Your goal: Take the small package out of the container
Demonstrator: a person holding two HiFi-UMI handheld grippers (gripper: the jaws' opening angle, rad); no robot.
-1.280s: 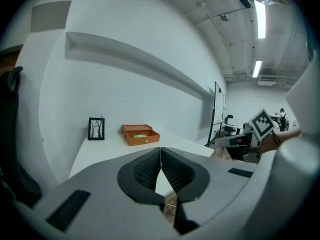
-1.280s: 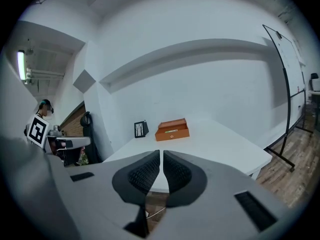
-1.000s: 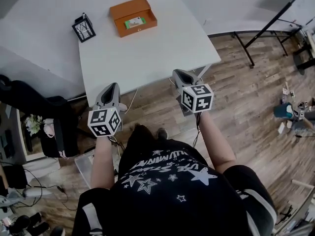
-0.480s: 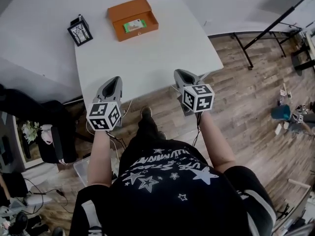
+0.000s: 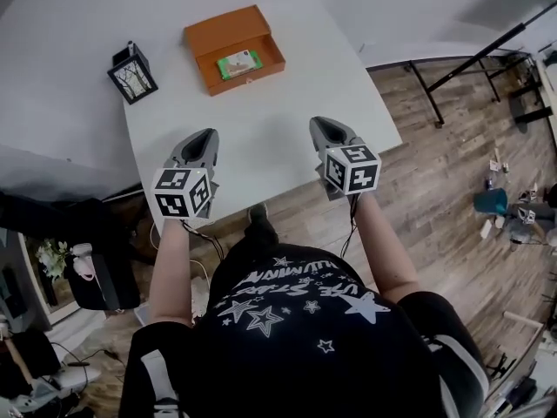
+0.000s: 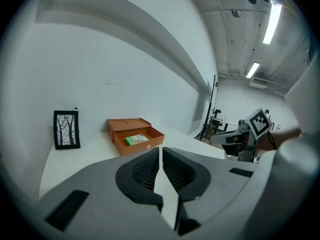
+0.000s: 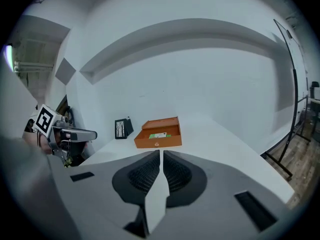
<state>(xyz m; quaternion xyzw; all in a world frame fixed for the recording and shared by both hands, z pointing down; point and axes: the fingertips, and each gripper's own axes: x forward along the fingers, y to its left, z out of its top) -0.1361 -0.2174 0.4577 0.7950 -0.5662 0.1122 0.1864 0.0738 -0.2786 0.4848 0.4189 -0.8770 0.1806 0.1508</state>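
Note:
An open orange box (image 5: 233,48) sits at the far side of the white table (image 5: 261,138), and a small green package (image 5: 238,63) lies inside it. The box (image 6: 134,135) and its package (image 6: 135,140) also show in the left gripper view, and the box (image 7: 159,133) with the package (image 7: 158,135) in the right gripper view. My left gripper (image 5: 202,138) hovers over the table's near left part, shut and empty. My right gripper (image 5: 324,129) hovers over the near right part, also shut with nothing between its jaws. Both are well short of the box.
A small black framed picture (image 5: 133,73) stands left of the box. Wooden floor (image 5: 452,190) lies right of the table, with a black metal stand (image 5: 474,59) and clutter farther right. A white wall (image 5: 52,68) runs behind the table.
Both grippers have moved forward from the table's near edge to over its surface. The box and picture sit closer in view. Jaws stay shut.

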